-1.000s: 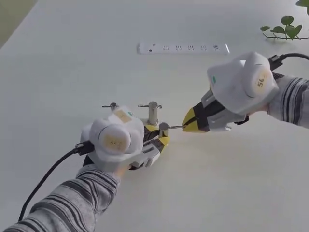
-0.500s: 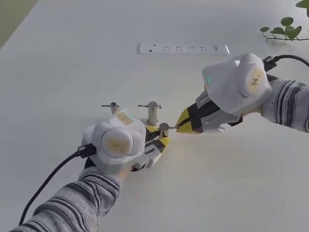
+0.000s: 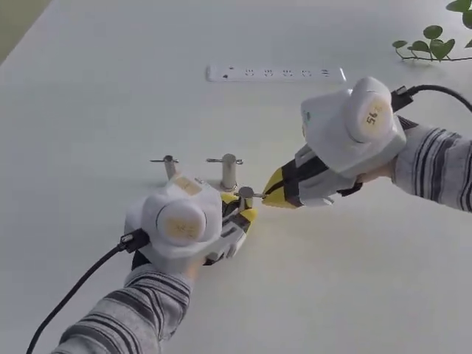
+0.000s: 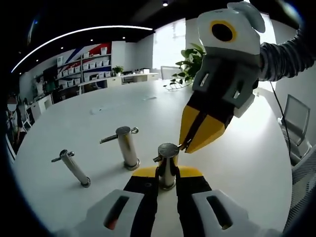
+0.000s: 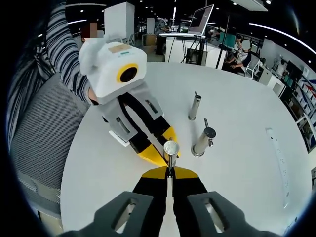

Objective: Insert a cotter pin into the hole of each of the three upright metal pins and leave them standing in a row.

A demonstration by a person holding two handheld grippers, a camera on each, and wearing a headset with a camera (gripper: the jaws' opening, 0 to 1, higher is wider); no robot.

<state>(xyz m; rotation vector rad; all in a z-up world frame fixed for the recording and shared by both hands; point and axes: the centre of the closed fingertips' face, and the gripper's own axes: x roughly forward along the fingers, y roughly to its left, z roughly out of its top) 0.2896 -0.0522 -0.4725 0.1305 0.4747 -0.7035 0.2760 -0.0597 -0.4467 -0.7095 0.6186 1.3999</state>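
Three upright metal pins stand in a row. The far pin [image 3: 170,166] [image 4: 74,167] and the middle pin [image 3: 229,171] [image 4: 127,147] each carry a cotter pin through the head. My left gripper [image 3: 242,210] [image 4: 167,173] is shut on the near pin [image 3: 245,196] [image 4: 167,165] [image 5: 171,148], low on its shaft. My right gripper [image 3: 267,196] [image 5: 171,171] is shut on a thin cotter pin [image 3: 256,195] [image 5: 171,168], and its yellow tips sit close against the near pin's head. The cotter pin's tip [image 4: 157,159] pokes out of the head's other side.
A white power strip [image 3: 275,73] [image 5: 278,158] lies at the back of the white table [image 3: 110,96]. A potted plant's leaves [image 3: 435,46] hang at the far right. Black cables trail from both grippers.
My right gripper has moved left, closer to the near pin's head, carrying the cotter pin further into it. The left gripper has held the pin still.
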